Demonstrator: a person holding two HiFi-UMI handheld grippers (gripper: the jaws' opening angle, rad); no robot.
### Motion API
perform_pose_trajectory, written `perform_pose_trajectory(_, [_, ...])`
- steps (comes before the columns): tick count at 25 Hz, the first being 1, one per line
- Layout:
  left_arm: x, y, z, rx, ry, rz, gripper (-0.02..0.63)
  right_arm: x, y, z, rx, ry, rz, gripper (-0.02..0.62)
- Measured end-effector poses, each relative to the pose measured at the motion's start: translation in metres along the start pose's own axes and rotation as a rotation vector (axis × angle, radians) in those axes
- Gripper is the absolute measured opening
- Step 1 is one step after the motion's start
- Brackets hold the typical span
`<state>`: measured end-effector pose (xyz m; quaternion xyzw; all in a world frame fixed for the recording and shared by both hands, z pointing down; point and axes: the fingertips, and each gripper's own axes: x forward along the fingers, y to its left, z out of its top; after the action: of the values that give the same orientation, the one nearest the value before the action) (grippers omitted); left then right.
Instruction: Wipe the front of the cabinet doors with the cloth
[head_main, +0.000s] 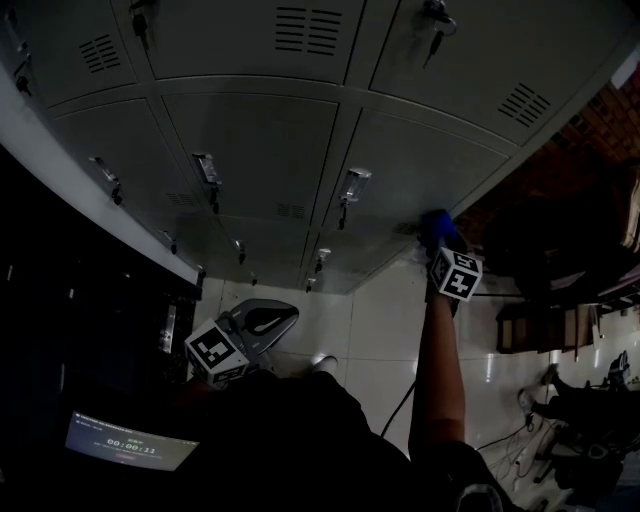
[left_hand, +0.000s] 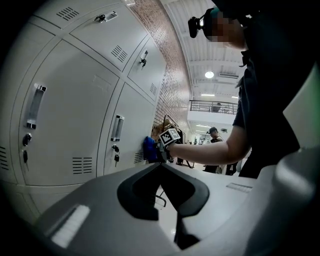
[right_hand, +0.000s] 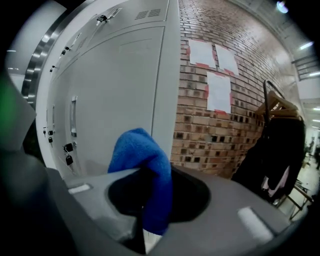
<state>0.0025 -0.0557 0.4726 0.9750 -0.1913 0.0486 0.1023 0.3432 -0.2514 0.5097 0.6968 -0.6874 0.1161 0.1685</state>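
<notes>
Grey metal cabinet doors (head_main: 250, 150) fill the top of the head view, all vent slots and small handles. Down in the lower left of the frame there's a little lit screen (head_main: 130, 440) showing a timer. Just right of it the left claw (head_main: 288, 314) hangs low over the pale tiled floor (head_main: 370, 330), well apart from the doors. The left gripper view shows its jaws pressed together with nothing in them.

Further right, the person's right arm (head_main: 440, 370) stretches up to the right claw (head_main: 438, 243), which is clamped on the blue cloth (head_main: 434, 222). The cloth sits at the lower right corner of the middle-row door, and from the left gripper view it looks pressed flat against the door face, just past the vent slots.

In the right gripper view the cloth bunches up out of the jaws and droops over the front. Keys (right_hand: 67, 152) dangle from a lock at the left. Right of the door is a brick wall (right_hand: 220, 135) with white paper sheets (right_hand: 218, 92) taped on, then a dark coat (right_hand: 275, 150) on a hanger at the far right.
</notes>
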Motion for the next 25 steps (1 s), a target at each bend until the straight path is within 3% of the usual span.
perform_pose_trajectory(7, [0.001, -0.004, -0.002, 0.001, 0.015, -0.002, 0.000, -0.001, -0.028, -0.011, 0.024, 0.014, -0.064, 0.069])
perform_pose_trajectory(11, [-0.003, -0.003, -0.005, -0.001, 0.013, 0.005, 0.002, -0.009, -0.019, -0.015, 0.047, 0.005, -0.058, 0.069])
perform_pose_trajectory(15, [-0.006, -0.002, -0.004, -0.006, 0.004, 0.011, 0.002, -0.016, 0.032, -0.020, 0.037, -0.001, 0.037, 0.069])
perform_pose_trajectory(25, [-0.013, 0.005, -0.001, -0.006, -0.009, 0.028, 0.002, -0.019, 0.205, -0.017, -0.053, -0.009, 0.373, 0.069])
